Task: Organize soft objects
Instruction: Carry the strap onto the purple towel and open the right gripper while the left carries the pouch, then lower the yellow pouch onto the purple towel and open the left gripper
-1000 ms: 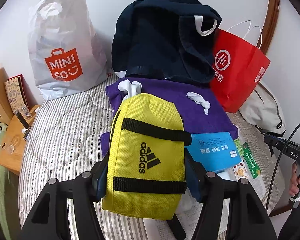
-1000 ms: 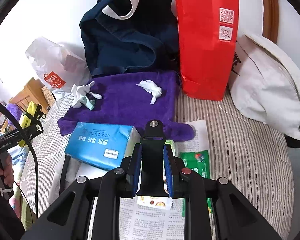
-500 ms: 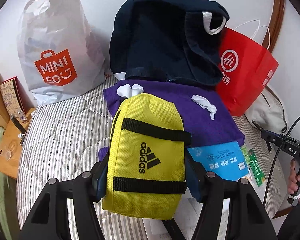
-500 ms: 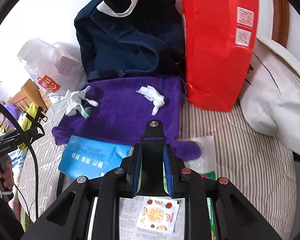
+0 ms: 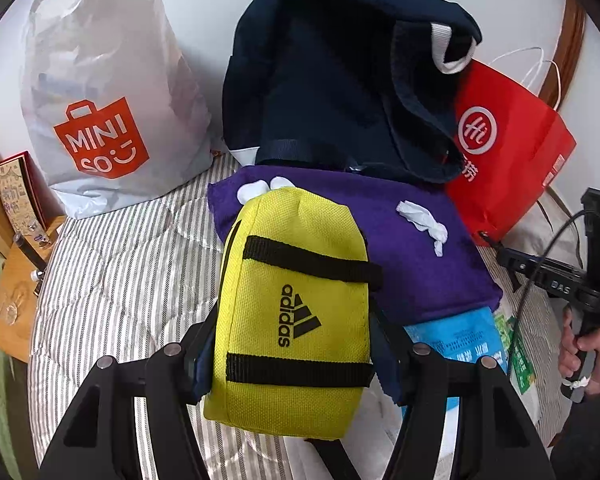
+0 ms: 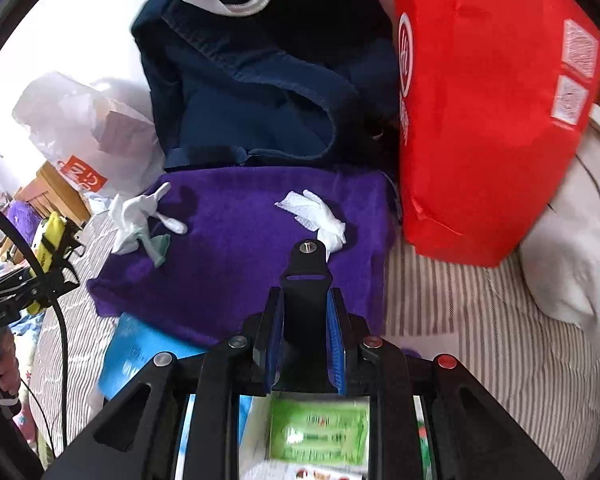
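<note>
Open lane: bare striped bed (image 5: 112, 280) left of the purple towel (image 6: 244, 248), up to the Miniso bag (image 5: 100, 112). Second gap: striped strip on the right, between towel edge and white cloth bag (image 6: 572, 240), below the red paper bag (image 6: 480, 120).

Back is walled off: Miniso bag, navy bag (image 5: 332, 80), red paper bag stand side by side against the wall; navy bag touches the towel's far edge.

Towel top mostly flat; two crumpled tissue wads on it, one left (image 6: 140, 220), one centre-right (image 6: 316, 216) just past my right fingers (image 6: 334, 344).

Near side cluttered: blue tissue pack (image 6: 136, 356), green packet (image 6: 320, 432), papers.

Yellow pouch (image 5: 296, 320) fills my left fingers (image 5: 202, 364), blocks view ahead.
</note>
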Available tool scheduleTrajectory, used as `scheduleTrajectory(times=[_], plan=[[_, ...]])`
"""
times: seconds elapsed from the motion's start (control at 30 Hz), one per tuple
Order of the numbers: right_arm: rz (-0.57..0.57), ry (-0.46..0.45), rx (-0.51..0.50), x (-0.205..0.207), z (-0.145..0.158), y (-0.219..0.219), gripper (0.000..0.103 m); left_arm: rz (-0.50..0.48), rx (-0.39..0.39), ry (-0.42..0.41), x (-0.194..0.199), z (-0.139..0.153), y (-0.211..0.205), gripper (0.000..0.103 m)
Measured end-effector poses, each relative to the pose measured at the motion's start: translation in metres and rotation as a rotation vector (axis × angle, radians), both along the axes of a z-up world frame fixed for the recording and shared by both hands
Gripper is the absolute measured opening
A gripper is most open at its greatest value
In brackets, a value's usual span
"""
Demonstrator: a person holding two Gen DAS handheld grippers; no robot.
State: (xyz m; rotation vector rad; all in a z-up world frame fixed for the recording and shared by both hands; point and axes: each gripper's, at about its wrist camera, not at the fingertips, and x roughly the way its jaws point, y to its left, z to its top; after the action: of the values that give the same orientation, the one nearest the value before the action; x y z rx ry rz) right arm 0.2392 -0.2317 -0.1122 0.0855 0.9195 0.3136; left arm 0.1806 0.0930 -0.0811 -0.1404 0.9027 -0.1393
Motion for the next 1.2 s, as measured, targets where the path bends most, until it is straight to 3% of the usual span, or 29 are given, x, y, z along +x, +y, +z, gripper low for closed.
scheduleTrajectory(times=[0.3,0.63,0.73,0.87,1.2], plan=[[-0.011,0.055,-0.024,0.046,-0.03,0.012,0.022,-0.006,-0.001,0.002,0.019,-0.005,0.001,0.062],[0.011,0.125,-0.053,0.063,-0.066,0.02,0.023,-0.02,0.004,0.019,0.033,-0.016,-0.002,0.062],[0.027,0.135,-0.054,0.061,-0.069,0.021,0.035,-0.013,-0.007,0.024,0.037,-0.019,-0.002,0.062],[0.034,0.129,-0.035,0.057,-0.064,0.018,0.051,-0.02,-0.017,0.03,0.044,-0.023,-0.005,0.062],[0.002,0.063,-0.001,0.025,-0.024,-0.005,0.055,-0.028,0.02,0.069,0.074,-0.057,-0.023,0.062]])
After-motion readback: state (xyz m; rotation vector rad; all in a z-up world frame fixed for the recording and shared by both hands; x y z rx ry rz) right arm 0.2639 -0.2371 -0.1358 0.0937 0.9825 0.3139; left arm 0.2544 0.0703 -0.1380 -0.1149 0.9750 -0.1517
